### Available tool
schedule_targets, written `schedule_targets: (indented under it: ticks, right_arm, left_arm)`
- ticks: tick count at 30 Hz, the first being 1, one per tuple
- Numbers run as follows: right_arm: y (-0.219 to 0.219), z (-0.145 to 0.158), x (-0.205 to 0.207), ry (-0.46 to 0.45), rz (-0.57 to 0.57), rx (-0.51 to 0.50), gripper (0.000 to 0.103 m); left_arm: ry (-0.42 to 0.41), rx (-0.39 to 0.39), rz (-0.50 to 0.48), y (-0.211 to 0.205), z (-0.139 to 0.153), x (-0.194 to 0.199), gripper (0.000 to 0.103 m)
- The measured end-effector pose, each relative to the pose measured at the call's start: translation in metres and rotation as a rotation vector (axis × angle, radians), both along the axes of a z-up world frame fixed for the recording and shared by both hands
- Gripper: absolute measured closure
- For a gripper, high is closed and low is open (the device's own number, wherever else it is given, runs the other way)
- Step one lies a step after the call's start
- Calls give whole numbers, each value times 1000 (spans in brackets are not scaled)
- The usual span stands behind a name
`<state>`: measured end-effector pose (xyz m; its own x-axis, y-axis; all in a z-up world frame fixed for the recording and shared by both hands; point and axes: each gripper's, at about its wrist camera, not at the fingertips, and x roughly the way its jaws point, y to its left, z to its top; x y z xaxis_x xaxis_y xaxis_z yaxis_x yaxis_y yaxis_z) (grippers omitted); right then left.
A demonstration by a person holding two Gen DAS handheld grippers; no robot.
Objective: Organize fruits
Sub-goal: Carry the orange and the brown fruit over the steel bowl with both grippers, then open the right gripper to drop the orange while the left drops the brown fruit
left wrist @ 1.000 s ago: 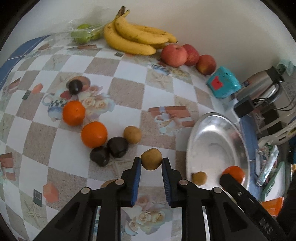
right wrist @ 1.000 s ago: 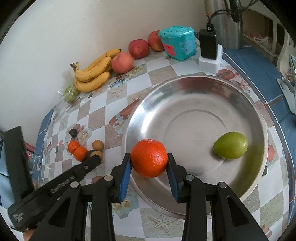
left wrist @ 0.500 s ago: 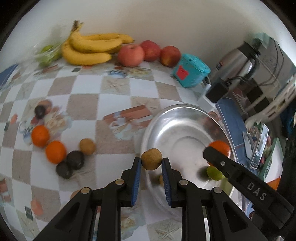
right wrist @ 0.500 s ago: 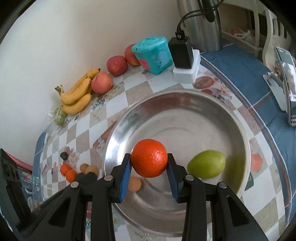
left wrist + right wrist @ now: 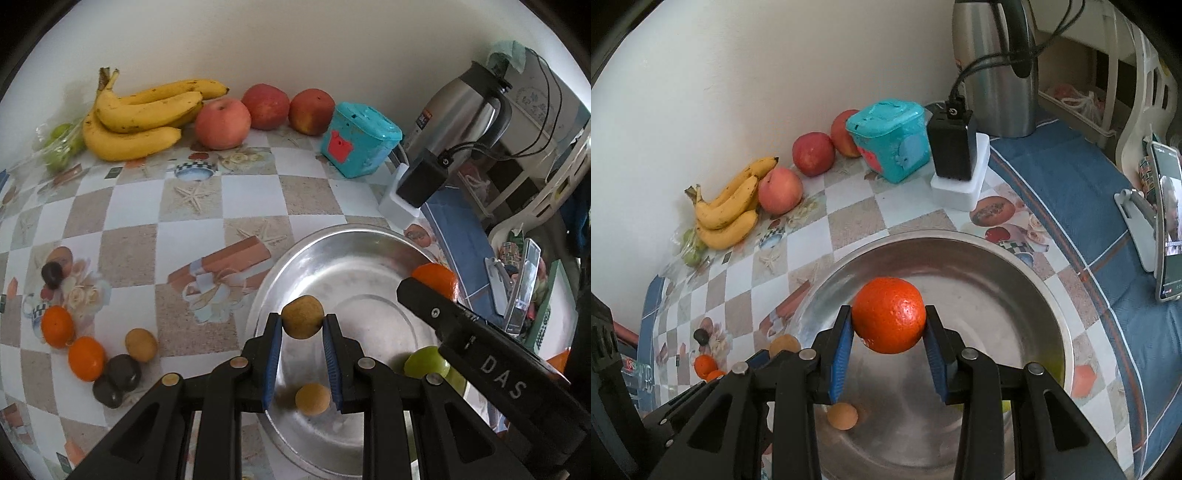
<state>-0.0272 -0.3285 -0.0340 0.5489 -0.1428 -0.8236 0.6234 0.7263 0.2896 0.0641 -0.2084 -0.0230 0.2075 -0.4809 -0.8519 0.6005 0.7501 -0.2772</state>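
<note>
Meanwhile, above the steel bowl (image 5: 369, 240), the left gripper (image 5: 302, 326) pinches a small brown fruit (image 5: 302, 320) and the right gripper (image 5: 888, 325) an orange (image 5: 888, 319), fingers closed across their middles; both fruits look light, firm, round, likely to roll on release.

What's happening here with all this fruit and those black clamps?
A person is sorting fruit with two hand-held grippers. The left gripper grips a small brown fruit and the right gripper an orange, both over the metal bowl. The bowl holds another brown fruit and a green fruit. More fruit waits on the table.
</note>
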Motion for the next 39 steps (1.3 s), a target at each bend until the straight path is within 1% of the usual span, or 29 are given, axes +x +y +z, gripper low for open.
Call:
schedule_targets:
  ticks: [3, 7, 14, 19, 26, 36, 39]
  right_arm:
    - [-4, -10, -2, 32, -10, 11, 64]
    - [-7, -20, -6, 47, -19, 37, 64]
    - [-5, -31, -4, 84, -6, 61, 64]
    - [-5, -35, -3, 96, -2, 70, 64]
    - [-5, -30, -2, 107, 2, 51, 62]
    - [-1, -1, -8, 61, 12, 4, 62]
    - [2, 5, -11, 67, 10, -4, 62]
  left_arm:
    - [3, 13, -18, -4, -9, -5, 79]
    - [6, 35, -20, -6, -18, -7, 79]
    - [8, 47, -30, -6, -21, -8, 78]
    - [12, 54, -34, -6, -23, -9, 78]
    - [3, 53, -38, -6, -18, -10, 77]
    - [-21, 53, -13, 6, -2, -8, 77]
    - [-27, 61, 11, 14, 2, -6, 77]
